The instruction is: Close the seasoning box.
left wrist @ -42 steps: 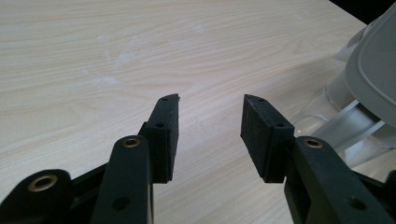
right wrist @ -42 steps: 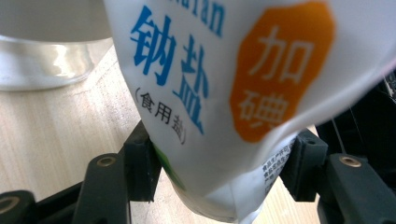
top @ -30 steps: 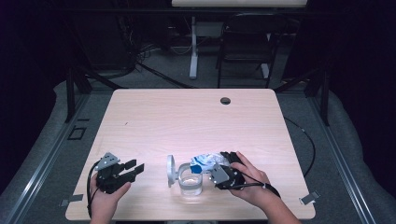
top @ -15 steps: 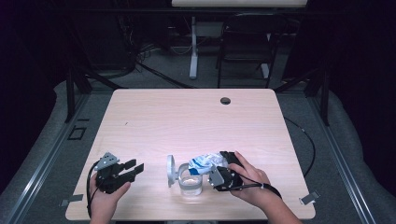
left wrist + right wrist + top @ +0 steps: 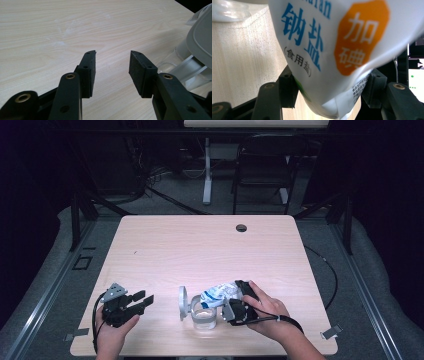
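My right gripper [image 5: 234,296] is shut on a white salt bag [image 5: 218,293] with blue and orange print. The bag is tilted over a clear glass jar [image 5: 204,318] at the table's front middle. The jar's grey lid [image 5: 182,302] stands swung open on its left side. In the right gripper view the bag [image 5: 332,45] sits between both black pads [image 5: 287,87], and the jar's rim [image 5: 229,10] shows at the top left. My left gripper [image 5: 144,300] rests low on the table, left of the jar. It [image 5: 112,60] is open with nothing between its pads, and the jar [image 5: 183,53] and lid [image 5: 202,37] lie to its right.
The light wooden table [image 5: 200,250] has a round cable hole [image 5: 241,227] near its far edge. A chair [image 5: 262,170] and a desk leg [image 5: 206,170] stand on the floor beyond the table. A black cable [image 5: 325,270] trails off the right edge.
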